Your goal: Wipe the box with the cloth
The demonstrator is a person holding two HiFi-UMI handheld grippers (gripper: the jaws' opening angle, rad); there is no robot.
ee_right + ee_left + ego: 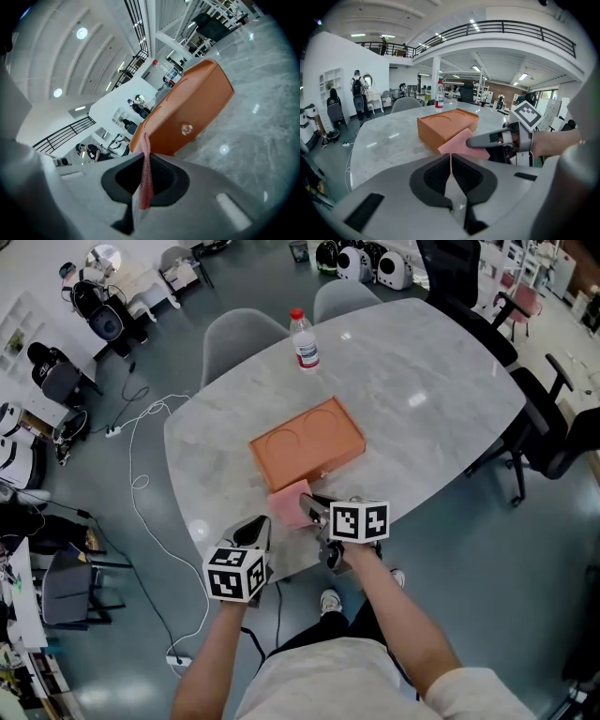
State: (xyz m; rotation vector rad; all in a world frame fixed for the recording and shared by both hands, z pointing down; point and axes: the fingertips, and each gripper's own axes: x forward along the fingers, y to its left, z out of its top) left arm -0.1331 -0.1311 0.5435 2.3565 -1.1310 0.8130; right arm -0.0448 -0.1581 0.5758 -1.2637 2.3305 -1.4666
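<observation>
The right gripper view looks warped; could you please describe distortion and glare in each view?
Right gripper view: fisheye bends the box, dark corners, lamp glints on the table. Left gripper view: balcony railing curves, corners dark. Head view: sharp, pale glare patches on the table.

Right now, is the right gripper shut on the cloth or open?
Shut on it. The right gripper shows its jaws pinched on the pink cloth in its own view, near the orange box.

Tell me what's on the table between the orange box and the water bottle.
Nothing. The head view shows only bare marble table between the box and the bottle.
</observation>
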